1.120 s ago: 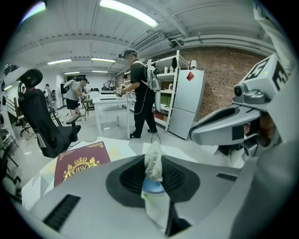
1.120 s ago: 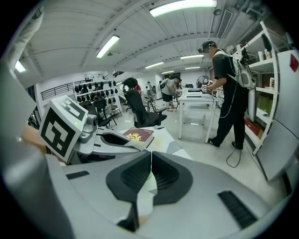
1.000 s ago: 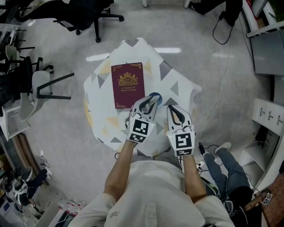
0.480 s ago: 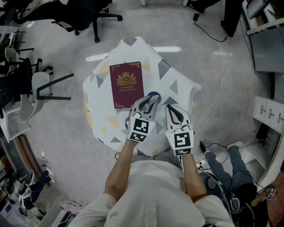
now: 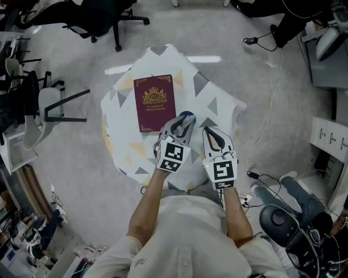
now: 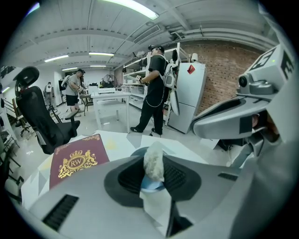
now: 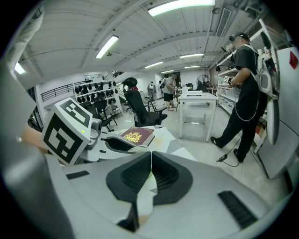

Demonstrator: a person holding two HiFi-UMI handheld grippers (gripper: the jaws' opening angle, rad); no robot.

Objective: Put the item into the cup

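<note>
Between the left gripper's (image 5: 183,125) fingers (image 6: 180,176) stands a pale wad (image 6: 153,161) (crumpled tissue, perhaps; it is too blurred to be sure), upright and right above the blue cup (image 6: 148,185). Those fingers are opening, with the wad in the gap and seemingly loose between them. The cup stands on the tabletop (image 5: 215,100), near its front edge, just beside the lower right corner of a maroon book (image 5: 155,103) with a gold crest, which lies flat. A cloth (image 5: 125,98) with grey and yellow triangles covers the tabletop. Just to the right of the left gripper, the right gripper (image 5: 216,136) hovers with its fingers clenched together on nothing. A black office chair (image 5: 103,16) stands on the floor beyond the tabletop, and a person in dark clothes (image 6: 154,88) stands at a bench farther off.
</note>
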